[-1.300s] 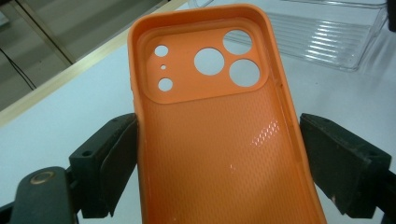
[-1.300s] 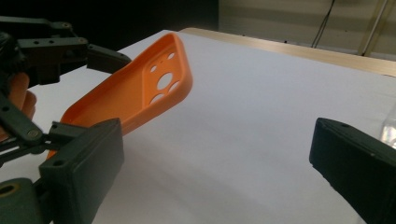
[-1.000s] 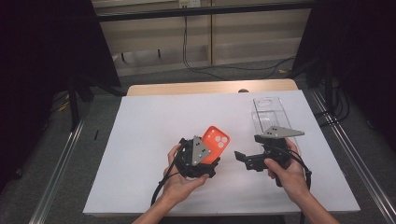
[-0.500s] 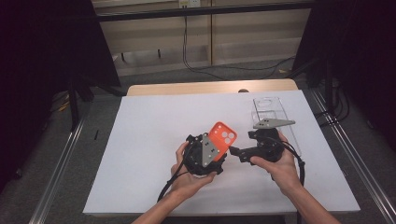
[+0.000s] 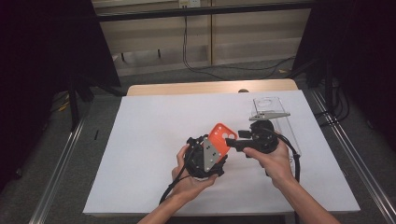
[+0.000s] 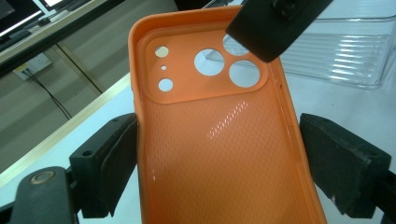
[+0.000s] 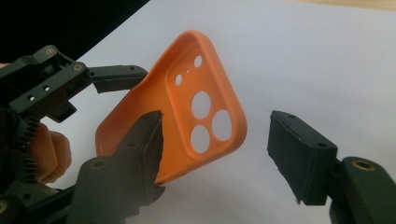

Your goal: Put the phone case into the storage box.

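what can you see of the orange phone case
The case is orange, soft-looking like silicone, with a fine textured inner face, a raised rim and a camera block of three big holes plus smaller ones. It is empty and held off the table, tilted, camera end up. The left gripper clamps its long sides. The right gripper straddles the camera corner; its fingers have just been closing, one finger crossing that corner, the other apart from it.

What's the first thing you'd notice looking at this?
The bright orange phone case, tilted up above the middle of the white table and clamped in the left claw. The right claw has just been closing around its camera-hole corner, pads not yet pressing. A clear plastic tray lies behind.
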Action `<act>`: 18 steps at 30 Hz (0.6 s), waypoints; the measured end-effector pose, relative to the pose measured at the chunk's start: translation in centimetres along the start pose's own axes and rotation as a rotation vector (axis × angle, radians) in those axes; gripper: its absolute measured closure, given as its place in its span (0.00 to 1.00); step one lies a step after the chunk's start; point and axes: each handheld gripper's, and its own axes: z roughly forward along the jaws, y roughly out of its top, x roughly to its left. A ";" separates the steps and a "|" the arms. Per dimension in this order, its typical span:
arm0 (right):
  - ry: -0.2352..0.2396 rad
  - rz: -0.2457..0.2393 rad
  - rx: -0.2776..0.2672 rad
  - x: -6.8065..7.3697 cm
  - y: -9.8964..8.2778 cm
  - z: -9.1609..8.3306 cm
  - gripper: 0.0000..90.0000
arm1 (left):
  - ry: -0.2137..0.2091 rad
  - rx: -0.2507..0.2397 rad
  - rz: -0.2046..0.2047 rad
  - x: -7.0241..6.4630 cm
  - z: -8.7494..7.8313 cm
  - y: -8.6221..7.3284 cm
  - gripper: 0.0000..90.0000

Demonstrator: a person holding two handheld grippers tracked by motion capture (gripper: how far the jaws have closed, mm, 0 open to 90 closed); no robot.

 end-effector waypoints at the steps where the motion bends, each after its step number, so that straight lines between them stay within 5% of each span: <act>1: 0.006 0.009 0.012 0.0 0.1 0.0 0.42 | 0.005 -0.002 0.000 0.0 0.0 0.0 0.16; 11: 0.064 0.163 0.066 -1.0 1.2 -0.8 0.53 | 0.037 -0.012 0.009 0.3 -0.3 0.1 0.16; 18: 0.086 0.195 0.093 -0.9 1.2 -0.2 0.64 | 0.056 -0.019 0.033 0.2 -0.5 0.2 0.16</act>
